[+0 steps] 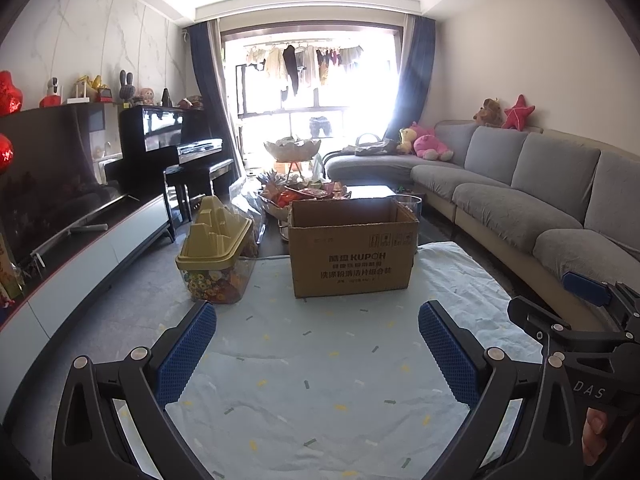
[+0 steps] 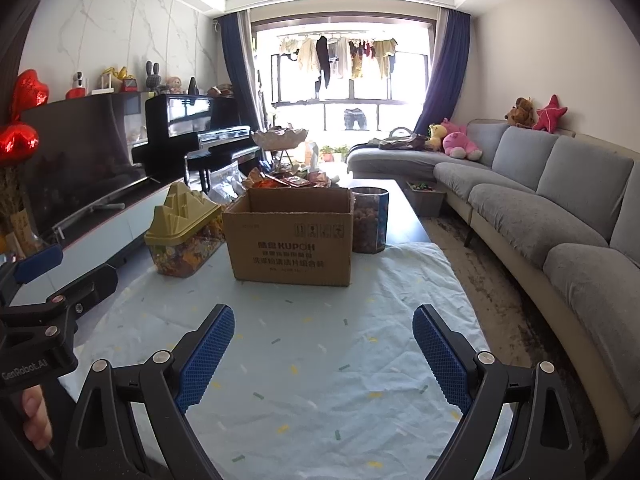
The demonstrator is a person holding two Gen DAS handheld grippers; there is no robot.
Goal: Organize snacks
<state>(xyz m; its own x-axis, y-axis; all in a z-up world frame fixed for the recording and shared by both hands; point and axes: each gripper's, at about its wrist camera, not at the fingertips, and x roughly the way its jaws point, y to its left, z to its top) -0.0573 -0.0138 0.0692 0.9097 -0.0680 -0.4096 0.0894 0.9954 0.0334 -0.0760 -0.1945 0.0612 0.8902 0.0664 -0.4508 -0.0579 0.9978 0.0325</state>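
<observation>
Sunlit living-room walls frame the left wrist view, with a bright window at top centre, a black piano at middle left and a grey sofa along the right. A pale blue patterned cloth covers the worktop across the lower half. At frame centre stands an open cardboard box; just left of it sits a clear snack container with a gold lid. Behind the box lies a heap of snack packets. The left tongs at the bottom gape wide and hold nothing. The right tongs' frame shows at the lower right edge.

From the right wrist view, the same cardboard box sits at centre, the gold-lidded container to its left and a clear jar of snacks touching its right side. The right tongs stand wide apart at the bottom, empty over the cloth.
</observation>
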